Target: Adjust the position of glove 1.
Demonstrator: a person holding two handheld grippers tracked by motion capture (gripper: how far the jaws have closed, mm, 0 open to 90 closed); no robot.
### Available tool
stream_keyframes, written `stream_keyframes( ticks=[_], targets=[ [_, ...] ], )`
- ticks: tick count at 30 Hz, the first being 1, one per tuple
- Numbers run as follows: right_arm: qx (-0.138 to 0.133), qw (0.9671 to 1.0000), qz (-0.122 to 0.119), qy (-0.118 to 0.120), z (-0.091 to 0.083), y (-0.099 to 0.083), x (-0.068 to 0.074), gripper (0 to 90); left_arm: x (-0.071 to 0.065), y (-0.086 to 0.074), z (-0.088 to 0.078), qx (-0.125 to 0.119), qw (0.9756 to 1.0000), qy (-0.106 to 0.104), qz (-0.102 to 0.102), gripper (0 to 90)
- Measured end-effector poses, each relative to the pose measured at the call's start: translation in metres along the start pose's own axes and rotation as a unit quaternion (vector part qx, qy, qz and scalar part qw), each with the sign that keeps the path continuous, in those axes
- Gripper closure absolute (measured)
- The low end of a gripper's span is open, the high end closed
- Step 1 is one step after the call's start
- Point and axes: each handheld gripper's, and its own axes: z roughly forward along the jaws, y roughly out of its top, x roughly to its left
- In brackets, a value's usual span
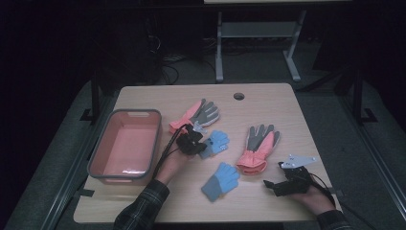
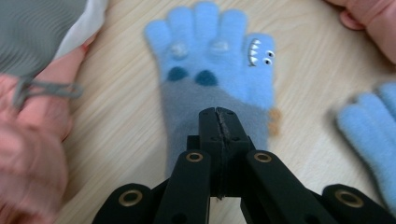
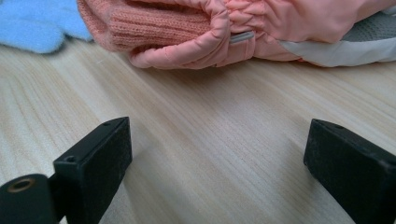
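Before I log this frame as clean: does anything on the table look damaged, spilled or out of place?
Nothing stands out. Two blue gloves and two pink-and-grey gloves lie scattered but intact on the table. The left gripper is closed on one blue glove's grey cuff; the right gripper sits open.

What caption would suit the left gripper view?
Left gripper shut over the grey cuff of a blue monster glove on the table.

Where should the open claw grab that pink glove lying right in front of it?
Probably the ribbed knit cuff of the pink glove. It faces the right claw and is bunched thicker than the flat fingers. Come in low from the near side, straight ahead along the table.
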Motion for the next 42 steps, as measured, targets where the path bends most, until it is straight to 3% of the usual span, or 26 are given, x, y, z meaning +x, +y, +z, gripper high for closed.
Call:
stream_keyframes(
  ticks=[4,8,12,16,19,23,30,34,42],
  targets=[
    [0.0,1.0,0.0,0.0,0.0,0.0,0.0,7.3,0.002,0.004,-0.005,-0.02,0.9998,-0.001,-0.007,88.8],
    [0.0,1.0,0.0,0.0,0.0,0.0,0.0,7.3,0.0,0.015,-0.005,-0.036,0.9993,0.002,0.01,77.1],
    [0.0,1.0,0.0,0.0,0.0,0.0,0.0,7.3,-0.003,0.024,0.004,-0.033,0.9993,0.001,0.019,63.3],
    [0.0,1.0,0.0,0.0,0.0,0.0,0.0,7.3,-0.003,0.023,0.015,-0.023,0.9995,0.001,0.021,52.5],
    [0.0,1.0,0.0,0.0,0.0,0.0,0.0,7.4,0.0,0.021,0.021,-0.022,0.9997,-0.001,0.013,50.0],
    [0.0,1.0,0.0,0.0,0.0,0.0,0.0,7.3,0.002,0.016,0.028,-0.012,0.9998,-0.012,0.013,54.5],
    [0.0,1.0,0.0,0.0,0.0,0.0,0.0,7.3,0.005,0.013,0.029,-0.02,0.9993,-0.026,0.015,80.6],
    [0.0,1.0,0.0,0.0,0.0,0.0,0.0,7.3,0.005,0.012,0.028,-0.025,0.9992,-0.03,0.013,84.1],
    [0.0,1.0,0.0,0.0,0.0,0.0,0.0,7.4,0.006,0.012,0.012,-0.054,0.9968,-0.055,-0.02,85.9]
  ],
)
